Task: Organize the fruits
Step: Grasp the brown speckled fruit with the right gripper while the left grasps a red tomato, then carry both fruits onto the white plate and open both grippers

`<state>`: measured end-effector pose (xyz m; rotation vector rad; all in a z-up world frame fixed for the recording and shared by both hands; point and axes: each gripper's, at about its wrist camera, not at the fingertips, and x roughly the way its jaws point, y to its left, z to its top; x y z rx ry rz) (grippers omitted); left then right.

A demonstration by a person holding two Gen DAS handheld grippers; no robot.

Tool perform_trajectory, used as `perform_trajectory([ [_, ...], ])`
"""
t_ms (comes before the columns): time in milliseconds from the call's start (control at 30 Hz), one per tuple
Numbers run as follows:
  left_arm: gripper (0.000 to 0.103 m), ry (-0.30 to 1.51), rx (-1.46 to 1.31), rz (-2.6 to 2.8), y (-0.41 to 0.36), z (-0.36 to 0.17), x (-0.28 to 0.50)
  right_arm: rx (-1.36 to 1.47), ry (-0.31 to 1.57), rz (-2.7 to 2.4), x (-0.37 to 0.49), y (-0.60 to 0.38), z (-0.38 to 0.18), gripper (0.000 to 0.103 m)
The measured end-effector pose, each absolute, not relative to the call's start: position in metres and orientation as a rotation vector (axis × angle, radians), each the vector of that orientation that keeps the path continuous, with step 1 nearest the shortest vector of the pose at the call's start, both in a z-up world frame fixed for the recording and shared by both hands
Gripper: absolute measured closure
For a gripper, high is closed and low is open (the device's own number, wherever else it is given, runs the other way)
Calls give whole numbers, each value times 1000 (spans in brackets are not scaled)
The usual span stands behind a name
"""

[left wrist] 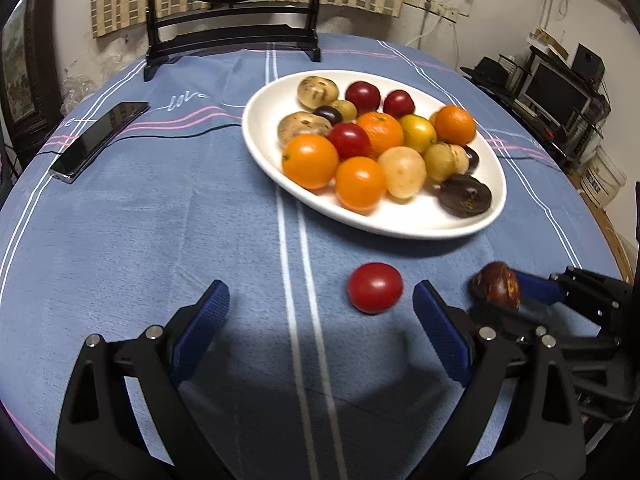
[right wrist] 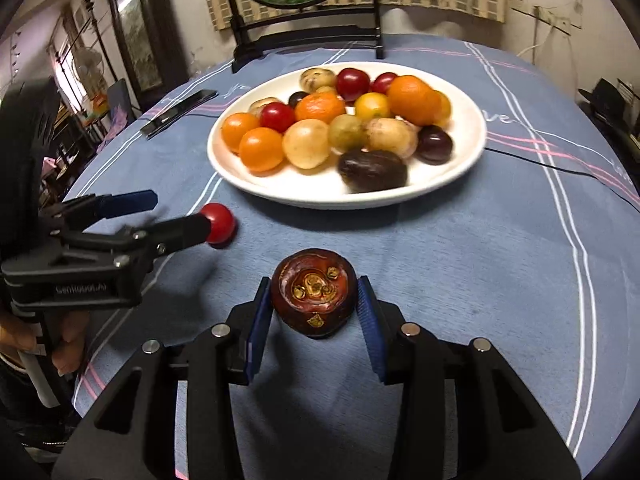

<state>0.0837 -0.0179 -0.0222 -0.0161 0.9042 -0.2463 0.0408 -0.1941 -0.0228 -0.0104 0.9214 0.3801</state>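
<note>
A white oval plate (left wrist: pixel 404 224) (right wrist: pixel 452 184) holds several oranges, red tomatoes, pale potatoes and dark purple fruits. A red tomato (left wrist: pixel 375 287) (right wrist: pixel 218 222) lies on the blue tablecloth in front of the plate. My left gripper (left wrist: pixel 320 304) (right wrist: pixel 178 210) is open and empty, with the tomato between its fingertips, close to the right finger. My right gripper (right wrist: pixel 314 300) is shut on a dark brown mangosteen (right wrist: pixel 314 292) (left wrist: pixel 496 286), held just above the cloth to the right of the tomato.
A black phone (left wrist: pixel 100 140) (right wrist: pixel 178 112) lies on the cloth at the left. A dark wooden stand with a round picture (left wrist: pixel 232 36) (right wrist: pixel 308 28) stands at the table's far edge. A thin black cable (right wrist: pixel 560 168) runs across the cloth.
</note>
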Motion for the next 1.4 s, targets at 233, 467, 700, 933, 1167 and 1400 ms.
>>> perform_trajectory([
  [233, 8, 946, 10, -275, -31, -30, 86, 47, 918, 376, 41, -210, -24, 60],
  [467, 11, 983, 46, -233, -43, -36, 95, 78, 917, 368, 40, -213, -24, 60],
  [700, 36, 967, 79, -224, -51, -34, 94, 99, 915, 371, 40, -216, -24, 60],
  [933, 71, 947, 82, -238, -58, -31, 88, 107, 914, 370, 40, -216, -24, 60],
  [1167, 72, 946, 70, -236, -55, -28, 81, 108, 913, 367, 40, -216, -24, 60],
  [1400, 72, 907, 63, -242, -47, -11, 77, 101, 899, 344, 38, -218, -21, 60],
])
